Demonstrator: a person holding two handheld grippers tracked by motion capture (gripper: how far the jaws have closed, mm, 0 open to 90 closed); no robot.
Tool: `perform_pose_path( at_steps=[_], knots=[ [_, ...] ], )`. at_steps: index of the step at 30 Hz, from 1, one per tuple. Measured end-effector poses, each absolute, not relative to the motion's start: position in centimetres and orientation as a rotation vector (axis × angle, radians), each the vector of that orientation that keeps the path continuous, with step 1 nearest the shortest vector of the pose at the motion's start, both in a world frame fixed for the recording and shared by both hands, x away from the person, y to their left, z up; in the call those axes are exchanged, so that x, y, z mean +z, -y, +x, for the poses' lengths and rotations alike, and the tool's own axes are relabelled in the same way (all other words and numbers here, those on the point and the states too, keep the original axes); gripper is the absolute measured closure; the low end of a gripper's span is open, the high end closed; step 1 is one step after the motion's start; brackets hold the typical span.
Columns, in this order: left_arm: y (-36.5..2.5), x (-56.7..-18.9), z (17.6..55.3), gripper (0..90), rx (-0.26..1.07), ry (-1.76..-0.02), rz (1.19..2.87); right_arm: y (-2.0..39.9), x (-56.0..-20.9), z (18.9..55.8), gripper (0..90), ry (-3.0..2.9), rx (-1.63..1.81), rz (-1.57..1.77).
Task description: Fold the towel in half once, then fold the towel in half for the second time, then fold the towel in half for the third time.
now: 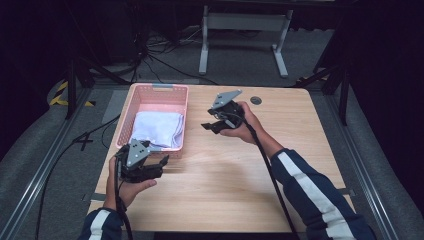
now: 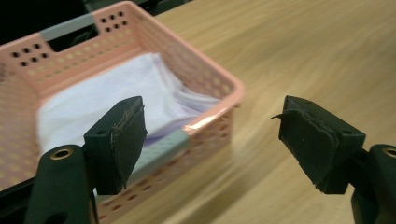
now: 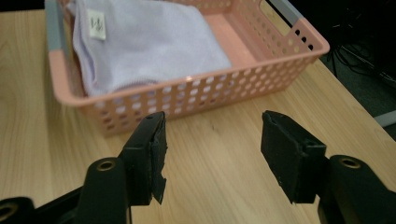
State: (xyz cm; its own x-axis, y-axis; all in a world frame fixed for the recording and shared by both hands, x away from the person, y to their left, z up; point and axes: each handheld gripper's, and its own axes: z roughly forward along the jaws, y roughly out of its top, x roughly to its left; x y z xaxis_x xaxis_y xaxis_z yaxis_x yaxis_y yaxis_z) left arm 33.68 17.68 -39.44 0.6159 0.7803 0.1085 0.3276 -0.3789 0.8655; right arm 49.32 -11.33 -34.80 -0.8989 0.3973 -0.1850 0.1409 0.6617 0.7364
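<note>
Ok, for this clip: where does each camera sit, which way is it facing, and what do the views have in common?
High view: above the person's side, looking forward and down on the wooden table; shows both forearms, left claw and right claw.
Left gripper view: rides the left claw, open and empty, facing the pink basket holding a folded lavender cloth.
Right gripper view: rides the right claw, open and empty, facing the basket's long side.
Shared: all three show basket, cloth and table.
</note>
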Motion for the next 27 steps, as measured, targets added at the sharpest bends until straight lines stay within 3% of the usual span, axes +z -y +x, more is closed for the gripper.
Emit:
perform_pose_path(
  at_steps=[14,27],
  knots=[
    [-13.7,-41.8,32.3,21.6,0.535,-0.760,2.116,22.2,-36.7,43.9,38.0,-2.522,1.007,0.515],
    [-11.5,-44.0,32.2,21.5,0.469,-0.674,2.219,29.8,-39.5,38.4,35.3,-2.505,0.936,0.601]
  ],
)
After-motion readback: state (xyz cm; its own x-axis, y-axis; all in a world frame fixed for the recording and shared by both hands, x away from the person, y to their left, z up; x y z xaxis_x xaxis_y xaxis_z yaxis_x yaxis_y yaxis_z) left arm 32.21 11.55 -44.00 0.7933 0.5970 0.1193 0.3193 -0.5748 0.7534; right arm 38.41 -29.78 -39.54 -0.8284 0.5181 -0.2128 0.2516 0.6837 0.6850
